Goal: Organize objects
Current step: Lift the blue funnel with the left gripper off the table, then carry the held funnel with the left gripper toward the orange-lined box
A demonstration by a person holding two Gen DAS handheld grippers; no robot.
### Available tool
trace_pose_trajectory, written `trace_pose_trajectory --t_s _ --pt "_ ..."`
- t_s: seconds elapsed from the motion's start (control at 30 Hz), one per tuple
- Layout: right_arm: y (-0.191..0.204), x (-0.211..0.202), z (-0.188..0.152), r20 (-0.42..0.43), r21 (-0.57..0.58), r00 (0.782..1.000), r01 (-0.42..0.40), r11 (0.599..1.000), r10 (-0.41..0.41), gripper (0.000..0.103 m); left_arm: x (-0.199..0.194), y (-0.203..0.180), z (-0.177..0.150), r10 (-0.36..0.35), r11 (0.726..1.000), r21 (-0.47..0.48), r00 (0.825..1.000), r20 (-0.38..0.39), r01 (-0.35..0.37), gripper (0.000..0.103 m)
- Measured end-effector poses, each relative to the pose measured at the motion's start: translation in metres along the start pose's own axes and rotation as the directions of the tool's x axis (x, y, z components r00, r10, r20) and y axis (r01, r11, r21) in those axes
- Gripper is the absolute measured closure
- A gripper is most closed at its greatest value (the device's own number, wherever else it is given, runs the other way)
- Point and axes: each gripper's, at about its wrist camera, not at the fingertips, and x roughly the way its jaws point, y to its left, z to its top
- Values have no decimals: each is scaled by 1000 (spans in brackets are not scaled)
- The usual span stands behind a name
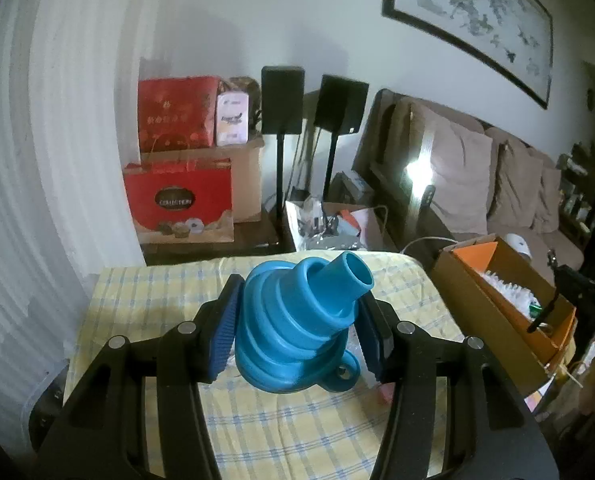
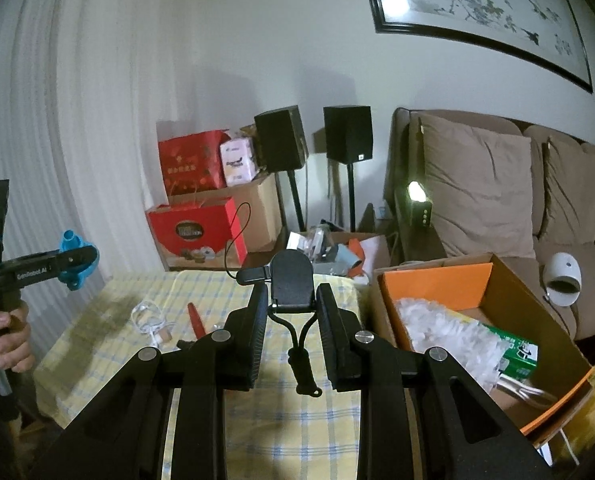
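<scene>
We are seeing left gripper (image 1: 297,320) clamping blue collapsible silicone funnel (image 1: 301,320) at frame centre; right gripper (image 2: 291,312) pinching black plastic clip (image 2: 291,280), lower centre, above yellow checked tablecloth (image 2: 297,420).

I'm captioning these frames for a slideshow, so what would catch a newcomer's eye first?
The bright blue collapsible funnel stands out at once, clamped between the fingers of the left gripper above the yellow checked tablecloth. Next comes the black clip-like device with a dangling strap, pinched in the right gripper. To the right of the table sits an open cardboard box with an orange flap.
</scene>
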Motion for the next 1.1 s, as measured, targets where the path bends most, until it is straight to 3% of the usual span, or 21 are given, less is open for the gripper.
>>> trace_pose_trajectory --t_s 0.53,1.1 --pt "-18 -13 4 13 17 1000 7 1000 -8 79 -15 -27 13 25 999 26 999 43 -26 52" --pt "-35 -15 6 3 32 999 40 999 -40 79 -2 -64 16 -7 997 82 1000 30 4 52"
